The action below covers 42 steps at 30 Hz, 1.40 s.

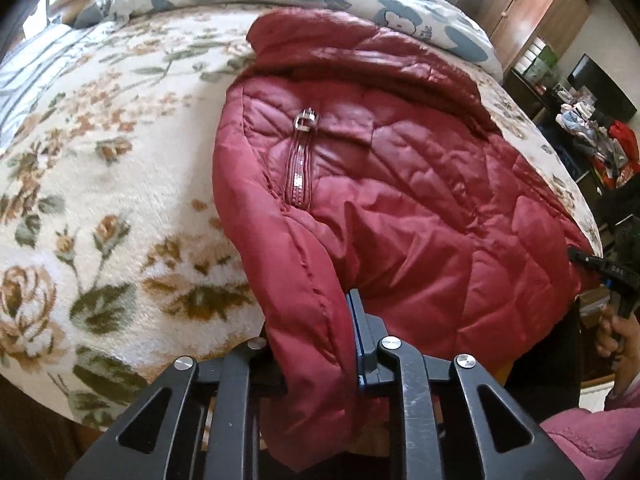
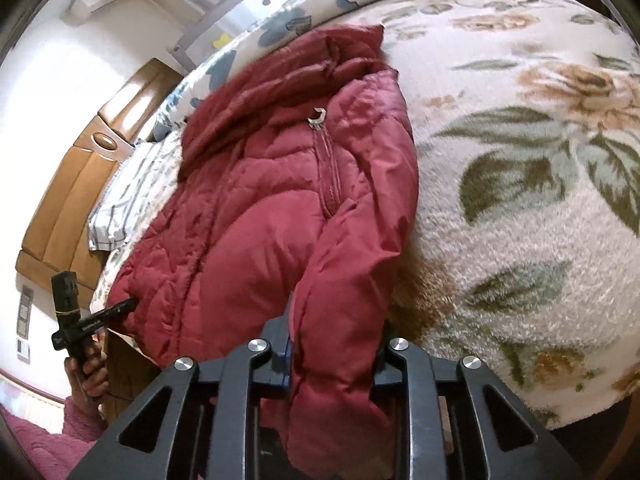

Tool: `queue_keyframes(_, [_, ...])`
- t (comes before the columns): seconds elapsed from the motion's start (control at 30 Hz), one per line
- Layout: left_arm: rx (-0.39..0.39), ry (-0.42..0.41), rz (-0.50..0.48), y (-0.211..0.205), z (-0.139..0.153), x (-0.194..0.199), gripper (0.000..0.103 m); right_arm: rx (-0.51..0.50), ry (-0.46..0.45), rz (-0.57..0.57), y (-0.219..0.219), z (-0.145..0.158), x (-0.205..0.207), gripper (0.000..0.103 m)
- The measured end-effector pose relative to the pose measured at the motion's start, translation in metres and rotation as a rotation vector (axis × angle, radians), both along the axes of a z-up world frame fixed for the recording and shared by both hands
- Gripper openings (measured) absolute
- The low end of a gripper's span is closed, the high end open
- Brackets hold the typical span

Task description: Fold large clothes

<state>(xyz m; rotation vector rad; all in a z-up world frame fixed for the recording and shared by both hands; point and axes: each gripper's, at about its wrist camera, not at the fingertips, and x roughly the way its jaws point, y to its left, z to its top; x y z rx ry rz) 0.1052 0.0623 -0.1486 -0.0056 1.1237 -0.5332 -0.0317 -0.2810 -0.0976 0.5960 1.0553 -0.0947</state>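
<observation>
Both black 2-finger grippers, left [image 1: 316,336] and right [image 2: 332,348], pinch the near hem of the quilted dark-red puffer jacket [image 1: 400,200] spread on the cream floral fleece blanket [image 1: 100,160].

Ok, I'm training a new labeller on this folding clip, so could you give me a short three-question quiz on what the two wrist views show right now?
1. True or false: the left gripper and the right gripper are each shut on the red jacket.
2. The jacket lies on: A, a floral blanket; B, a wooden table; C, the bare floor.
3. What colour is the zipper pull on the jacket's front?

Key: 1 true; 2 A; 3 silver.
</observation>
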Motion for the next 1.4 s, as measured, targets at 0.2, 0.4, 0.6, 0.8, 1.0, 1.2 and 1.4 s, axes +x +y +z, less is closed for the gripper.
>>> queue_keyframes(0.2, [-0.038,-0.063,0.013,0.003,0.032,-0.004,0.017,0.006,-0.062,0.012,-0.001,0.021,0.006,0.022])
queue_keyframes(0.4, [-0.053,-0.105,0.026,0.007,0.052,-0.005,0.017,-0.003,-0.117,0.021,-0.001,0.035,0.015,0.022])
queue_keyframes(0.6, [-0.073,-0.124,0.048,0.009,0.062,-0.001,0.017,-0.010,-0.147,0.016,-0.004,0.042,0.024,0.022])
queue_keyframes(0.8, [-0.090,-0.148,0.057,0.008,0.071,0.010,0.017,-0.016,-0.169,0.007,-0.010,0.048,0.036,0.022])
queue_keyframes(1.0, [-0.098,-0.172,0.066,0.006,0.081,0.022,0.017,-0.040,-0.185,-0.005,-0.015,0.055,0.052,0.022])
queue_keyframes(1.2, [-0.108,-0.188,0.075,-0.001,0.092,0.041,0.017,-0.066,-0.213,-0.016,-0.020,0.066,0.069,0.022])
queue_keyframes(1.4, [-0.121,-0.210,0.094,-0.007,0.104,0.063,0.017,-0.075,-0.247,-0.036,-0.030,0.078,0.090,0.022])
